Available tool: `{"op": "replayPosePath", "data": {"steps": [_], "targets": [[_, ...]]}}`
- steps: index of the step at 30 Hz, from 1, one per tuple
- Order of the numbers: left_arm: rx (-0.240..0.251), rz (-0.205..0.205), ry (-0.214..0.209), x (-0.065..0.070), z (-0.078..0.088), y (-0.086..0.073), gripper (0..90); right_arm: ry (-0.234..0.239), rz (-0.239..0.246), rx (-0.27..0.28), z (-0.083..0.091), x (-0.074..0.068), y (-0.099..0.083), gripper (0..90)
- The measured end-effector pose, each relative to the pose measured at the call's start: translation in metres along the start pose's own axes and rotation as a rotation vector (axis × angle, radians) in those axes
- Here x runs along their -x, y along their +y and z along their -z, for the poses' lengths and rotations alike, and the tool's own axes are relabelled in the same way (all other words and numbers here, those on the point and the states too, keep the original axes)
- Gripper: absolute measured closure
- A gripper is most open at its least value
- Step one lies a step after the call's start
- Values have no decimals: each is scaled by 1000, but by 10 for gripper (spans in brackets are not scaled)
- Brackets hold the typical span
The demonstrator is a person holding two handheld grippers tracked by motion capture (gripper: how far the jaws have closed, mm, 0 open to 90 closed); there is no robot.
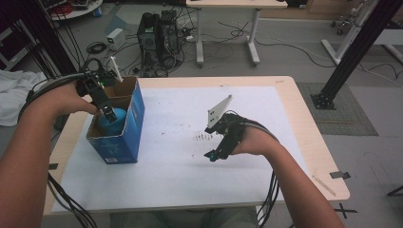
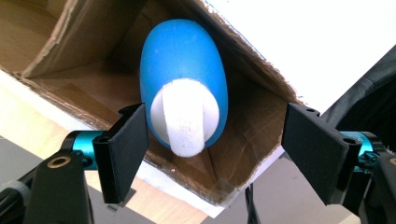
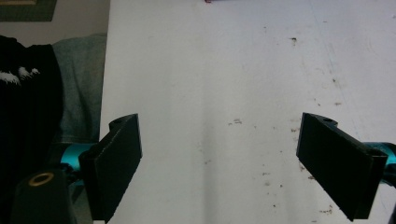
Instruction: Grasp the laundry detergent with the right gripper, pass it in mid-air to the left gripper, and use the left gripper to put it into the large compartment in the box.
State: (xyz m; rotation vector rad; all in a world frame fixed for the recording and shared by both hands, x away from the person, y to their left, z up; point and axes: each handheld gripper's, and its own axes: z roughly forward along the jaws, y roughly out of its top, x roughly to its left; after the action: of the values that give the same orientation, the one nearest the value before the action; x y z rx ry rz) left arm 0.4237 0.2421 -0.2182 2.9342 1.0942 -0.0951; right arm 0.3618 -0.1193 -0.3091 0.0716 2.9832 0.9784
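table (image 1: 190,180): white sheet on top, under both grippers
box (image 1: 130,128): blue outside, brown cardboard inside, top open, directly below left gripper, well apart from right gripper
bottle (image 2: 184,79): blue with white cap, inside box, lying between left jaws, cap end toward them
left gripper (image 1: 110,114): over box opening, jaws apart, pads not pressing bottle; one pad just beside it, other well off
right gripper (image 1: 214,155): just above bare table, jaws wide apart, nothing between
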Motion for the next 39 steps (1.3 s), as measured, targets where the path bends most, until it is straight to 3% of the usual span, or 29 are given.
{"op": "replayPosePath", "data": {"steps": [9, 10, 11, 12, 16, 19, 20, 22, 23, 26, 39], "targets": [[-3, -32, 20, 12, 16, 3, 194, -13, -5, -20, 9, 0, 0, 133], [15, -19, 25, 14, 18, 3, 194, -13, -5, -20, 9, 0, 0, 133], [4, -39, 24, 14, 21, 3, 194, -16, -3, -21, 10, 0, 1, 133], [29, -18, 28, 18, 21, 3, 192, -17, -7, -22, 11, 0, 1, 133], [24, -55, 32, 25, 27, 4, 174, -22, -2, -36, 16, 0, 2, 133], [24, -96, 34, 32, 30, 7, 163, -30, 3, -41, 20, 1, 2, 133], [8, -133, 39, 35, 33, 9, 162, -29, 5, -45, 21, 1, 3, 133], [27, -142, 26, 42, 32, 12, 152, -33, -1, -54, 23, 1, 3, 133], [6, -178, 22, 43, 33, 14, 151, -31, 1, -62, 25, 1, 3, 133], [11, -223, 15, 53, 32, 21, 144, -37, -5, -79, 28, 1, 4, 133], [-8, -362, 10, 90, 15, 56, 98, -42, -7, -174, 36, 4, 7, 133]]}}
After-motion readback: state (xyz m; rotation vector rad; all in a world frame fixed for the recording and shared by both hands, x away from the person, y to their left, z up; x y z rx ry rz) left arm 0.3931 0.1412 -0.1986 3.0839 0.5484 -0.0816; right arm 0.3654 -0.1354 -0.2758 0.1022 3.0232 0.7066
